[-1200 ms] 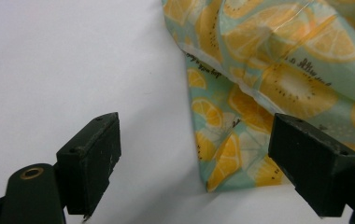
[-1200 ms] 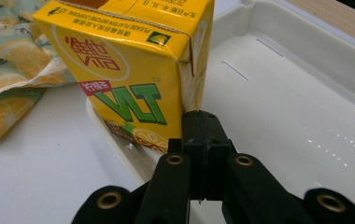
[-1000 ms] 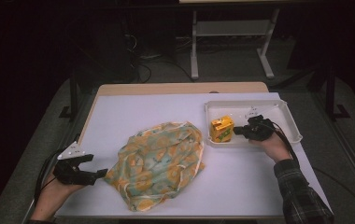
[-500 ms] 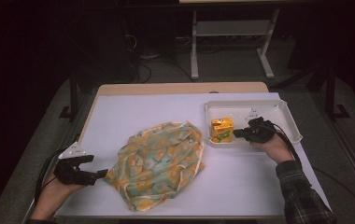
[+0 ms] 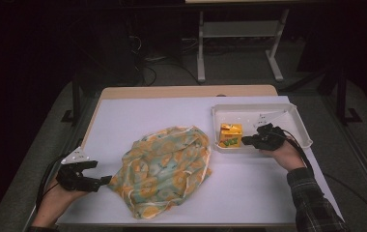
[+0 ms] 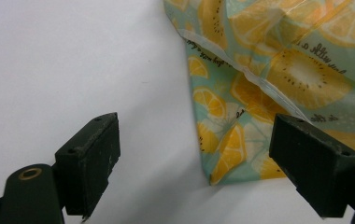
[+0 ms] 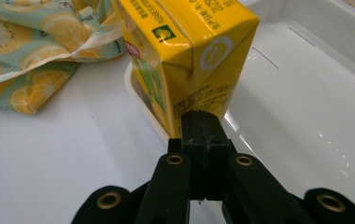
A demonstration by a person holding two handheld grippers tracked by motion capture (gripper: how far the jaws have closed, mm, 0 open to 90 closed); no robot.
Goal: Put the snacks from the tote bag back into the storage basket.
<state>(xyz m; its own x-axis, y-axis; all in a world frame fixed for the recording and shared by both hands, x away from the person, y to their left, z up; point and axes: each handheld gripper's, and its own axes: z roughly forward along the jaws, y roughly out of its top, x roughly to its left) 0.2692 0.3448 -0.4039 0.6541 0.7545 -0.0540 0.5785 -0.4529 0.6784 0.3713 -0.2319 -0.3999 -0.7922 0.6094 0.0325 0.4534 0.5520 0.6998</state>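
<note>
Carton (image 5: 230,135) shifted upright in tray (image 5: 297,117); white table (image 5: 148,113), dark room.

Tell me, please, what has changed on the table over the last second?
The juice carton, tilted in the white tray a second ago, now stands upright, with the closed right tongs at its side. The left tongs stay open at the fruit-print cloth, which has not moved.

High view looks down from above the table (image 5: 172,104), gripper views sit very close, all share the fruit cloth (image 5: 164,166).
</note>
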